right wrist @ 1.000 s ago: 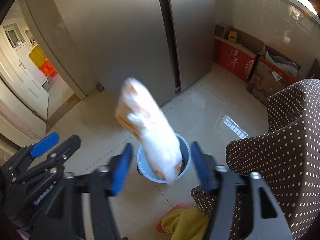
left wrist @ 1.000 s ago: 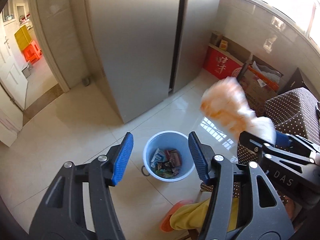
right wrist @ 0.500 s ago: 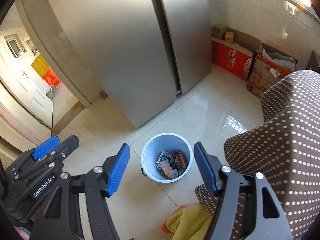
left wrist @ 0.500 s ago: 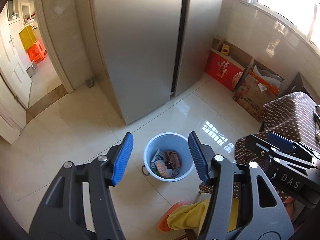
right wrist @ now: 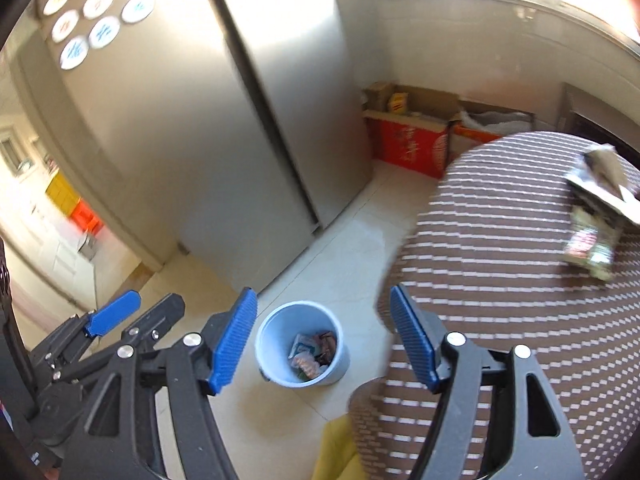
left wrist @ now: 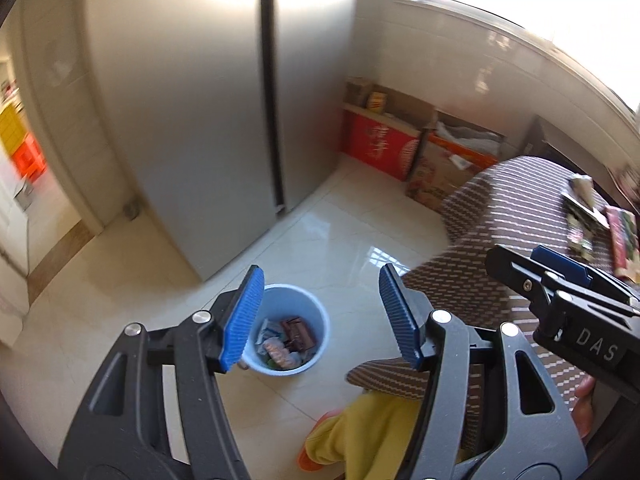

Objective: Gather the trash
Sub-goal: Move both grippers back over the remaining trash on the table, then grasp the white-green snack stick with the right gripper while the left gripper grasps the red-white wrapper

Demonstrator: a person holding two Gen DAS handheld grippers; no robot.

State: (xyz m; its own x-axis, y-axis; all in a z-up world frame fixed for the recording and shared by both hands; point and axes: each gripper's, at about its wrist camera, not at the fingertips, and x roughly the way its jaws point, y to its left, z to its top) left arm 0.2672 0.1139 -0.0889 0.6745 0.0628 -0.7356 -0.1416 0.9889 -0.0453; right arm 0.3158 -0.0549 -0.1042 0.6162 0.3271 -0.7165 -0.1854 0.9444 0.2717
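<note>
The trash (left wrist: 288, 346) lies in a heap at the bottom of the blue bin (left wrist: 316, 312), which stands on the pale floor (left wrist: 120, 280). It is a few crumpled wrappers, one brown and one orange. More wrappers (right wrist: 592, 236) lie on the dotted brown cloth (right wrist: 520, 280), well apart from the bin and to its right; they look blurry.

The left gripper (left wrist: 322, 316) hangs above the bin. Its blue fingers (left wrist: 244, 320) stand wide apart with nothing between them, and they have just been spreading a bit more. The right gripper (right wrist: 324, 338) is above the bin too, its jaws also apart and empty, also just spreading.

Behind the bin stands a big grey fridge (left wrist: 192, 120). A red box (left wrist: 380, 146) sits by the wall, far behind the bin. A yellow cloth (left wrist: 360, 432) lies near the bin, on the near side.
</note>
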